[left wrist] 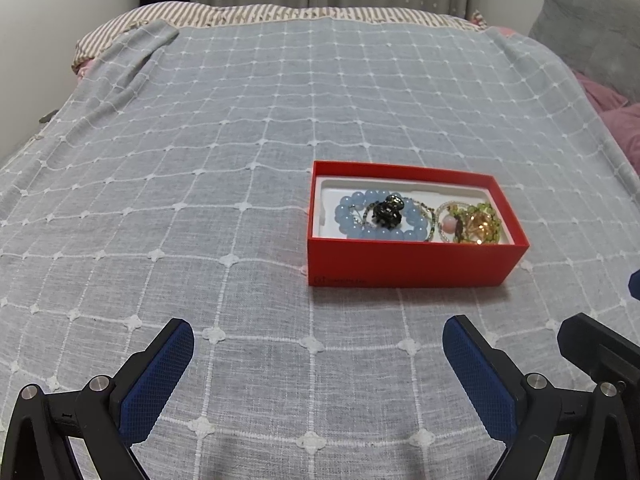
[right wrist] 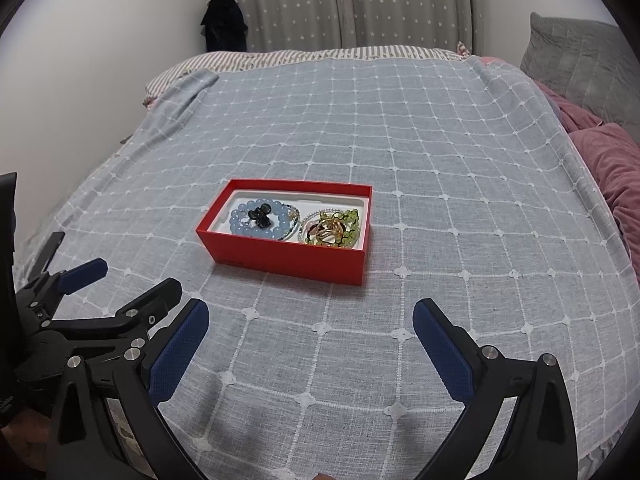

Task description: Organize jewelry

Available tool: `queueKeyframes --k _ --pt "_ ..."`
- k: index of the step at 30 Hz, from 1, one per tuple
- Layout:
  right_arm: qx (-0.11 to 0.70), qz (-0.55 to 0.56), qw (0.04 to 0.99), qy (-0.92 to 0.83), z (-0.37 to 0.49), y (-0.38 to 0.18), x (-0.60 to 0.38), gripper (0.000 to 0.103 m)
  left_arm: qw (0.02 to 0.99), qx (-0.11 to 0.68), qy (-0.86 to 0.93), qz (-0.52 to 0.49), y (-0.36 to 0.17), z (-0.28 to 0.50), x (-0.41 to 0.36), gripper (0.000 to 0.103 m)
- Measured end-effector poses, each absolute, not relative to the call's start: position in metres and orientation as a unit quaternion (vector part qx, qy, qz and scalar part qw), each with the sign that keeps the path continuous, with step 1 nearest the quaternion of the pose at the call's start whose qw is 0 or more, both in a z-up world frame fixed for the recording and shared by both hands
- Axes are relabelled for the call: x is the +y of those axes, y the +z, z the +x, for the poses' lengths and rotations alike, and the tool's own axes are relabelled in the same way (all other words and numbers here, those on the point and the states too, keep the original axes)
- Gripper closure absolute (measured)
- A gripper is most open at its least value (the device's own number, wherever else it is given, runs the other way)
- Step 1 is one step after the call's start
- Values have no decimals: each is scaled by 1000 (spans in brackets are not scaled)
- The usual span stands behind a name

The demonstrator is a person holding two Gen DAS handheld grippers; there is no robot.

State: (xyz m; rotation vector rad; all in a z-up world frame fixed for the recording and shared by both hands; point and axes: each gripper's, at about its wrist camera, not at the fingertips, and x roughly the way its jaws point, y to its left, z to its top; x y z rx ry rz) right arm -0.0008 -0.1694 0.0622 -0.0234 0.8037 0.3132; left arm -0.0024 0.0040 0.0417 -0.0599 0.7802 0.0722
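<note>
A red box (left wrist: 412, 264) with a white liner sits on the bed; it also shows in the right wrist view (right wrist: 288, 258). Inside lie a blue bead bracelet (left wrist: 356, 229) (right wrist: 240, 220), a black charm (left wrist: 386, 211) (right wrist: 260, 213), and green and amber bead jewelry (left wrist: 478, 224) (right wrist: 340, 230). My left gripper (left wrist: 318, 340) is open and empty, well short of the box. My right gripper (right wrist: 311, 320) is open and empty, also short of the box. The left gripper (right wrist: 92, 280) shows at the left of the right wrist view.
A blue-grey checked bedspread (left wrist: 240, 128) covers the bed. Pink pillows (right wrist: 612, 168) and a grey cushion (right wrist: 580, 60) lie at the right. A striped sheet (left wrist: 240, 14) and curtains are at the far end. A wall is at the left.
</note>
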Motion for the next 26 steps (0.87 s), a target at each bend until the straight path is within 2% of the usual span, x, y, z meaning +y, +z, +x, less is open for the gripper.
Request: queueKeyframes --k 26 --pt "399 8 904 154 -1 58 -170 0 926 375 36 -25 42 -1 6 1"
